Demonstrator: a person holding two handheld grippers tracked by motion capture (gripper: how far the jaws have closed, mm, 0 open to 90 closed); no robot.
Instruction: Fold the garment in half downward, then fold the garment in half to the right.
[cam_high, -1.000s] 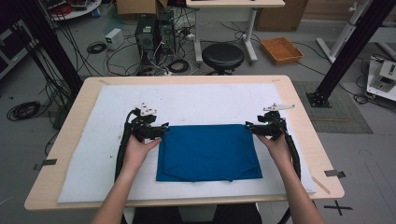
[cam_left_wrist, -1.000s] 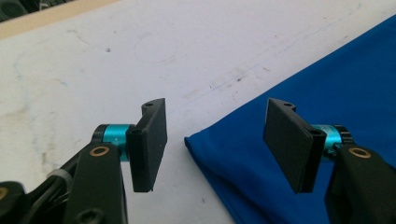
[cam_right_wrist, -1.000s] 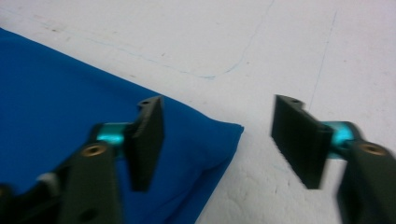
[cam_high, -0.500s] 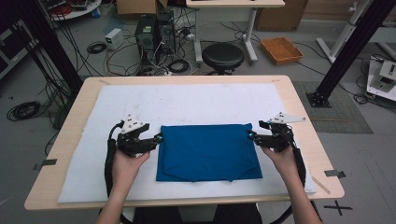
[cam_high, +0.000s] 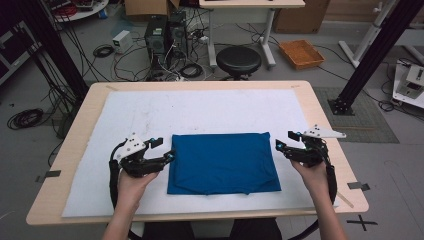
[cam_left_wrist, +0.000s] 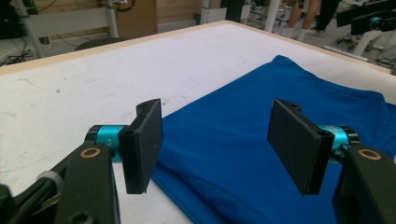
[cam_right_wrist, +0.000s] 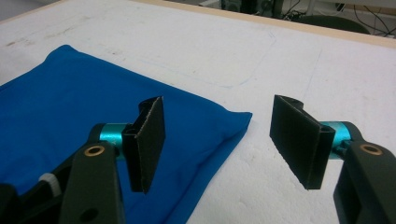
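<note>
Flanking cloth: folded blue cloth (cam_high: 223, 162), frame centre.
Left gripper (cam_high: 169, 156): wide, empty, lower left.
Right gripper (cam_high: 278, 146): wide, empty, right.

white mat (cam_high: 150, 115) on wooden table (cam_high: 325, 125), black stool (cam_high: 238, 60), orange tray (cam_high: 301, 53), floor cables (cam_high: 102, 50)

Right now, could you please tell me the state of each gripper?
Left gripper: open, holding nothing, jaws beside the blue cloth.
Right gripper: open, holding nothing.
</note>
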